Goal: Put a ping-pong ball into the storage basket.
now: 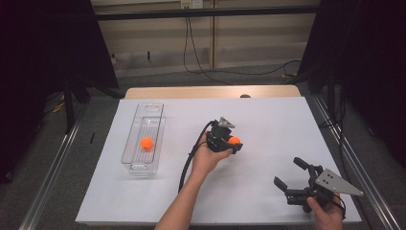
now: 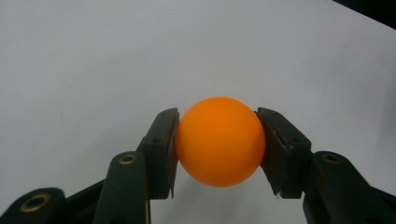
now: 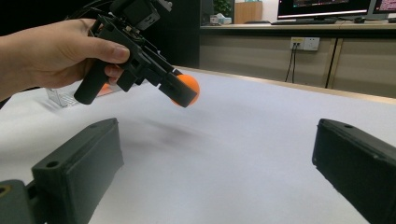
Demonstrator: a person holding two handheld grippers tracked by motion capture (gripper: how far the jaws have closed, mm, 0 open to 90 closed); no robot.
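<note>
Nearest me, my right claw (image 1: 289,173) rests on the white worktop (image 1: 268,120) with jaws wide apart. Farther on, my left claw (image 2: 218,148) clamps an orange ball (image 2: 219,141) above the worktop; beyond, another ball (image 1: 146,143) lies in a clear bin (image 1: 152,109).

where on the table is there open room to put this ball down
The white sheet is bare between the left tongs and its far and right edges, and between the clear bin and the forearm. The near right corner is taken by the open right tongs.
</note>
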